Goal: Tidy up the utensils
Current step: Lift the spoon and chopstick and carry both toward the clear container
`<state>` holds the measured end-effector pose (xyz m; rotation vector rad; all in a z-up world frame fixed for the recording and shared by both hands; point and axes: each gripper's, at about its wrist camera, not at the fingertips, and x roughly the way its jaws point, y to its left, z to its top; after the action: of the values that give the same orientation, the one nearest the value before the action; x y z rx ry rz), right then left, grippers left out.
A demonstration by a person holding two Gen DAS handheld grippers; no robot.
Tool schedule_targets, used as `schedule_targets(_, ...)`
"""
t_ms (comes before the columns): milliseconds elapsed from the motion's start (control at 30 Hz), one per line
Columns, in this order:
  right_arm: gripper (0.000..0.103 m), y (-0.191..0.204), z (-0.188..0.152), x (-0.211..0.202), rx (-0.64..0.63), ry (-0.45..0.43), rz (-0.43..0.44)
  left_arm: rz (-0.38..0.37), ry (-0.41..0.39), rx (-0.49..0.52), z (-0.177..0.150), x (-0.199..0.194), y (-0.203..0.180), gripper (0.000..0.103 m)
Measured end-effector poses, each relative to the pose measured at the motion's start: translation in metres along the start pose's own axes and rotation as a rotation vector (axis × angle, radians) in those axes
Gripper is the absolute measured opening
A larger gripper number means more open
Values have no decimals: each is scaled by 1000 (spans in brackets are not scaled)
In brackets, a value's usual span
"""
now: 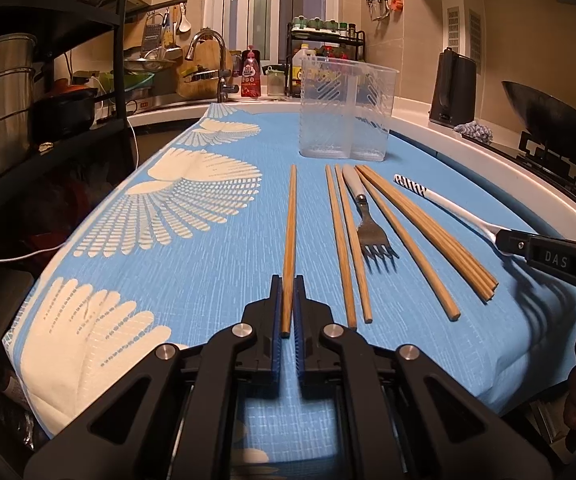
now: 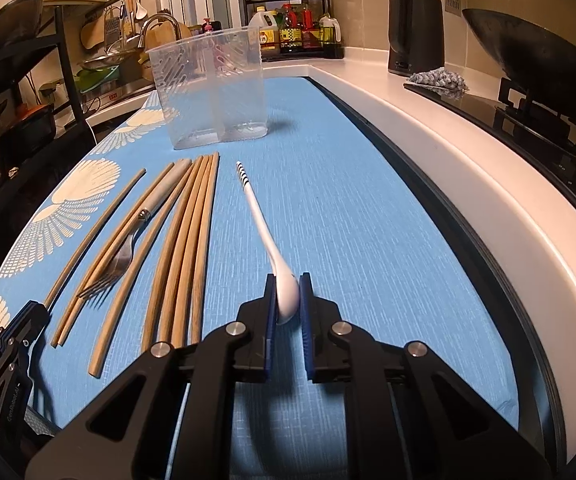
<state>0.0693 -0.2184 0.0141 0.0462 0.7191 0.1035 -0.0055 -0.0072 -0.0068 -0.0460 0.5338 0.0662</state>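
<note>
Chopsticks (image 1: 289,240) matt wood; fork (image 1: 370,226) dull metal; spoon (image 2: 265,240) glossy white; container (image 1: 346,108) clear plastic; tablecloth (image 1: 215,264) woven cloth.

The left tool (image 1: 287,300) clamps one chopstick (image 1: 289,240) lying apart from the fork (image 1: 372,236).

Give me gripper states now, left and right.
Left gripper: shut on a single chopstick.
Right gripper: shut on the white spoon, at its bowl.

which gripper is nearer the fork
Left, I judge, though not by much. The left gripper is closed on a lone chopstick, left of the fork. The right gripper clasps the white spoon, beyond the chopstick bundle.
</note>
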Motion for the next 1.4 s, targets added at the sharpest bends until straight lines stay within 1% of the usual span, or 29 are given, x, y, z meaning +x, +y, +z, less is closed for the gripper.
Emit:
schedule_targets(200,11,1,11,-16,-22,-40,-16,-3,-35,-2,9,-10,1,5)
schedule_targets(367,11,-3,20,-27,-29,-67,-27,-5,-82,10,19,-22,-1,5)
schedule_targets(600,11,-6,36,-40,-39,-106,-40,-25,-135,1,44,-38,3,5)
schedule_targets(867,12,-2,57,-46,-72,-128,-35,-40,-171,-3,75,-42,6,5)
schedule_targets(1067,12,5,80,-51,-99,-139,-29,-79,-155,37,106,-33,6,5)
schedule_targets(1267,12,6,104,-48,-121,-126,-25,-121,-161,58,144,-26,10,5)
schedule_targets(1400,12,7,117,-47,-137,-117,-16,-176,-120,35,167,-16,17,5)
